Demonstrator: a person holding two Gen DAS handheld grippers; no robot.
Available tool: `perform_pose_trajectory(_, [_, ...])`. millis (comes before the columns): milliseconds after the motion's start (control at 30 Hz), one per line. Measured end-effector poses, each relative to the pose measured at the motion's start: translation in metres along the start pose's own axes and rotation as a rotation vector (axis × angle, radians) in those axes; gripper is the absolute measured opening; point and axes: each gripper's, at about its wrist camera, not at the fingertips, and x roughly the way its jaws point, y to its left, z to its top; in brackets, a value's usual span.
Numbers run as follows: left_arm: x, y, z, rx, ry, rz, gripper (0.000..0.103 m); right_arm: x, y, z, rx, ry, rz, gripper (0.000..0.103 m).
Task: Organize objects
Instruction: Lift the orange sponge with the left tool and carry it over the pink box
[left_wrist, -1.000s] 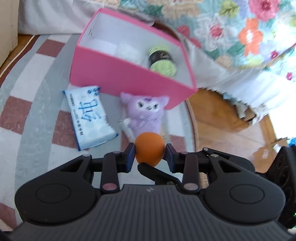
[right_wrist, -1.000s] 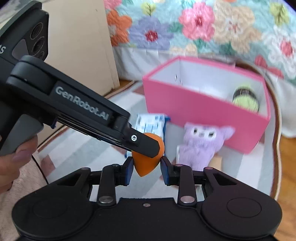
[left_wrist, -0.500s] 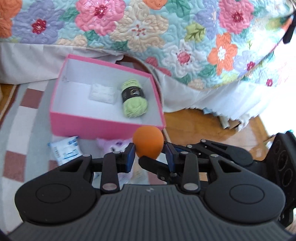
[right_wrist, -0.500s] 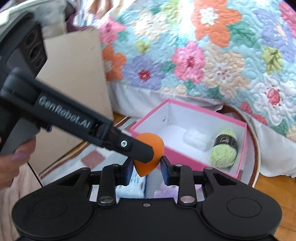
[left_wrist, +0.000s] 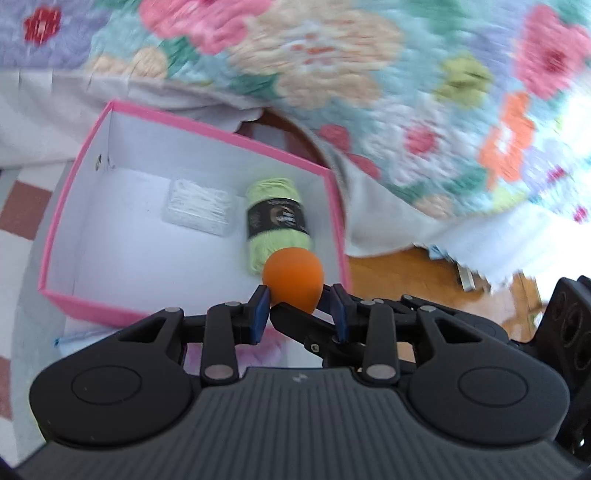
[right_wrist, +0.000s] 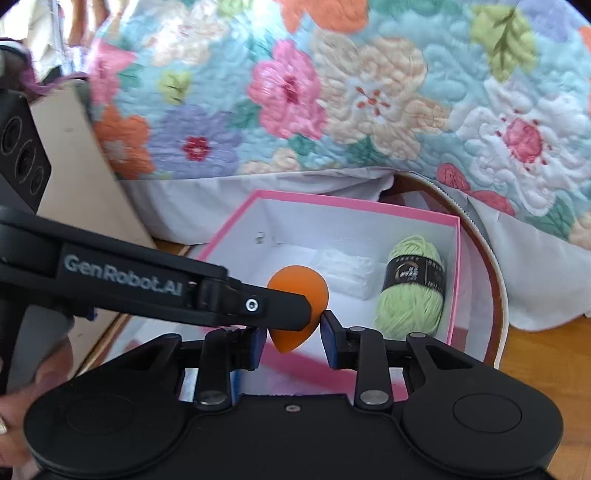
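An orange teardrop sponge (left_wrist: 293, 277) is pinched between the blue pads of my left gripper (left_wrist: 300, 305), which is shut on it. My right gripper (right_wrist: 291, 338) has the same sponge (right_wrist: 297, 295) between its pads from the other side, narrow end down; one pad is hidden behind the left gripper's finger (right_wrist: 284, 308). The sponge hangs over the near right part of the pink box (left_wrist: 62, 214), whose inside is white. A green yarn ball (left_wrist: 275, 218) and a white packet (left_wrist: 197, 212) lie in the box (right_wrist: 456, 280).
A flowered quilt (right_wrist: 369, 92) and its white skirt hang just behind the box. A cardboard panel (right_wrist: 77, 177) stands at the left. Wood floor (left_wrist: 406, 269) lies to the right of the rug. A purple plush (left_wrist: 258, 354) shows faintly under the left gripper.
Both grippers rose and moved forward with the sponge, from above the plush and tissue pack to over the box. The box interior now fills the view; the plush has slipped under the grippers.
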Motion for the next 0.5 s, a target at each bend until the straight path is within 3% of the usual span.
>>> perform_pose_trajectory(167, [0.054,0.031,0.025,-0.083,0.064,0.020,0.034,0.060,-0.032,0.012,0.090,0.095,-0.007,0.036])
perform_pose_trajectory(400, [0.111,0.061,0.041,-0.183,0.169,0.044,0.032,0.107,-0.033,0.015,0.040,0.178,-0.102,0.035])
perform_pose_trajectory(500, [0.117,0.059,0.041,-0.149,0.161,0.082,0.033,0.118,-0.032,0.013,0.010,0.182,-0.123,0.034])
